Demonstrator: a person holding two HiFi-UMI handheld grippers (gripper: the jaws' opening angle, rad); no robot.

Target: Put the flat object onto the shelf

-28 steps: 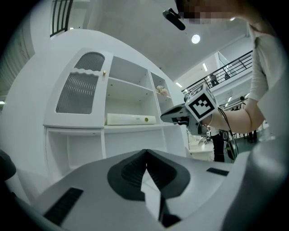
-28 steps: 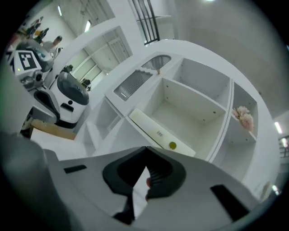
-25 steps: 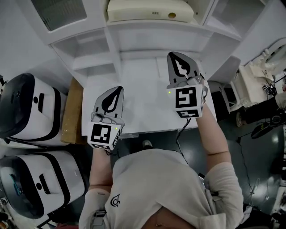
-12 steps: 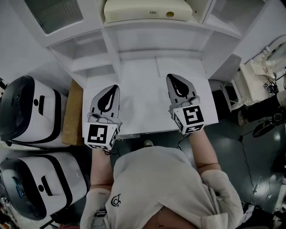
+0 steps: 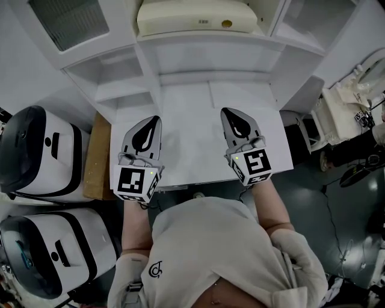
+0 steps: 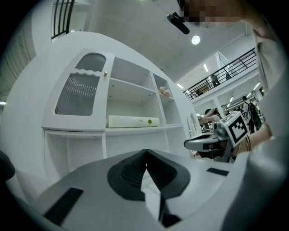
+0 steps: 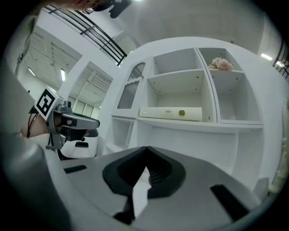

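The flat object, a cream slab (image 5: pixel 192 15), lies on the middle shelf of the white cabinet (image 5: pixel 150 75); it also shows as the cream slab (image 6: pixel 133 121) in the left gripper view and the cream slab (image 7: pixel 170 113) in the right gripper view. My left gripper (image 5: pixel 154 119) hovers over the white desk's front left, shut and empty. My right gripper (image 5: pixel 225 112) hovers over the front right, shut and empty. Both are well short of the shelf. The left jaws (image 6: pixel 146 151) meet at the tips, as do the right jaws (image 7: pixel 145 148).
The white desk top (image 5: pixel 192 129) spreads under both grippers. Two black-and-white appliances (image 5: pixel 36 150) stand at the left, beside a brown board (image 5: pixel 96 153). Cluttered gear (image 5: pixel 355 102) sits at the right. Pink flowers (image 7: pixel 221 64) rest in the upper right compartment.
My right gripper has drawn back from deep over the desk toward its front edge. The left gripper shifted only slightly. The cream slab stays on the shelf.
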